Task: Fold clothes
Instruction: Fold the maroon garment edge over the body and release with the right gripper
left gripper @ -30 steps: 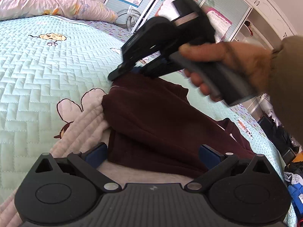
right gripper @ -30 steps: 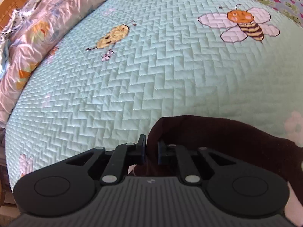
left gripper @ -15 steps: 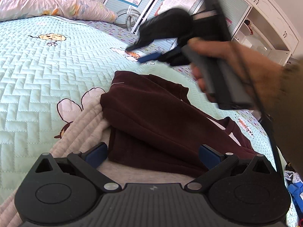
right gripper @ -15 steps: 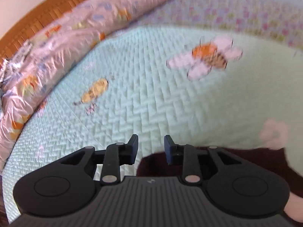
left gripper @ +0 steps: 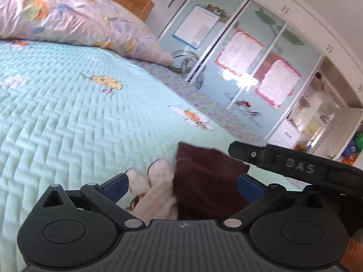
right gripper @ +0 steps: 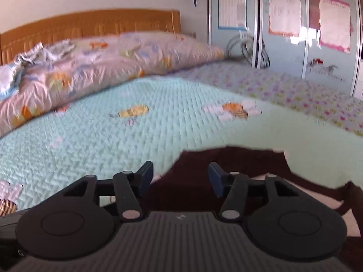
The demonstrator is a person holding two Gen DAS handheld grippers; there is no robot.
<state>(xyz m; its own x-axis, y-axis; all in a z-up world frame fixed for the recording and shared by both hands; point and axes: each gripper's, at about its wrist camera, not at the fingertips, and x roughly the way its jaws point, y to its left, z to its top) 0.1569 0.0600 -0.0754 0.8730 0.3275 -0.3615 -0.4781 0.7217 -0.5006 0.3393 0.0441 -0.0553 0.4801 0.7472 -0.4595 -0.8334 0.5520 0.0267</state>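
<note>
Looking along my right tongs (right gripper: 179, 178), I see their jaws opening with nothing pinched between them; the dark maroon garment (right gripper: 226, 165) lies on the bed just under and ahead of the tips. My left tongs (left gripper: 182, 187) stand wide open and empty too, with the same garment (left gripper: 204, 176) ahead of them, closer to their right finger, and a pale pink cloth (left gripper: 158, 195) lying against it on their left side. The green quilt (left gripper: 68, 113) is beyond both.

I judge one fold is laid and the next grip must be chosen. The risk: the fabric is soft and stacked, so closing low could catch both layers, or the pink cloth, and pull the fold apart. Both views are blurred, so edges are hard to find.
</note>
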